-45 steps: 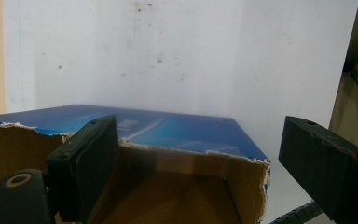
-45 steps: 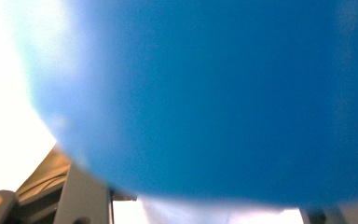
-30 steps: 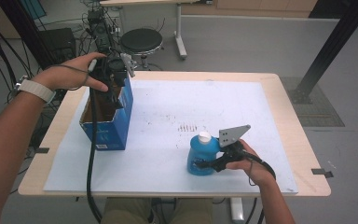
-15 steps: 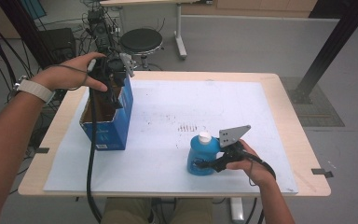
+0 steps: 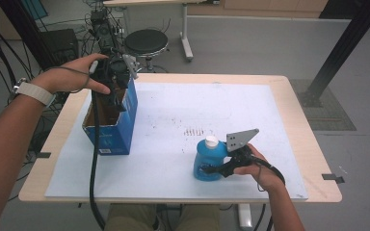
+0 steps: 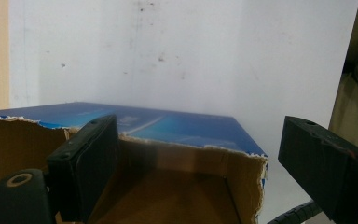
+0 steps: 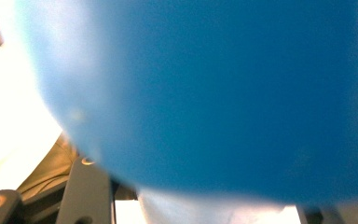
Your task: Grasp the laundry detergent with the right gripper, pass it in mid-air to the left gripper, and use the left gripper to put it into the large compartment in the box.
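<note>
Nothing moved: one blue bottle [image 5: 211, 159] clamped in right tongs [image 5: 212, 169], one box [image 5: 111, 120] under wide-open left tongs [image 5: 110, 94].

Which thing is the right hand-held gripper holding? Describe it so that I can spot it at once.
Start at the white sheet covering the table. Near its front edge, right of middle, the right hand-held gripper clamps a squat blue bottle. Its white cap sets it apart from the open-topped blue cardboard box at the left.

White watch strap [image 5: 32, 92] on left wrist; black tools, black cables, grey 3-cornered plate [image 5: 240, 139].
</note>
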A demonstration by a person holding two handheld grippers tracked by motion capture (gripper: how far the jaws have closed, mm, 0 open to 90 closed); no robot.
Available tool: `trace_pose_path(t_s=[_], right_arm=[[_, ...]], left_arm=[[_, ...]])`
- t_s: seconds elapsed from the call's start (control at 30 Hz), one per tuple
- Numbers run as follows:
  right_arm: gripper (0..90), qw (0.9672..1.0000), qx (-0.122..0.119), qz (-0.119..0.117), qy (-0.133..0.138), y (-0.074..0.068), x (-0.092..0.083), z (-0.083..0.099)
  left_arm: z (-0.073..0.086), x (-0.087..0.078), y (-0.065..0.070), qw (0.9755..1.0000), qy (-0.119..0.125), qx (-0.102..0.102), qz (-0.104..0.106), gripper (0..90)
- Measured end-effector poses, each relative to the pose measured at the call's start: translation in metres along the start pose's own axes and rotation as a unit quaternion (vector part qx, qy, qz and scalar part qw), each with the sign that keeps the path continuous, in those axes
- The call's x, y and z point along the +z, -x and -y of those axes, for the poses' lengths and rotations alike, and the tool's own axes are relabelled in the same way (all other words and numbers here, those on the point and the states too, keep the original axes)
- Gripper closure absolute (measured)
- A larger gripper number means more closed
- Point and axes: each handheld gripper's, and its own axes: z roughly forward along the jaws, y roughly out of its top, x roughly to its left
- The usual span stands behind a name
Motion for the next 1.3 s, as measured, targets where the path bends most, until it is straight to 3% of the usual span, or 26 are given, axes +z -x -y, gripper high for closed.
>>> trace_pose_path(t_s=[1.3], right_arm=[[42.5,1.0000,0.002,0.000,-0.003,0.0003,0.0005,-0.0009]], left_arm=[[-0.0030,-0.0017,0.0012,1.0000,0.003,0.000,-0.003,13.1]])
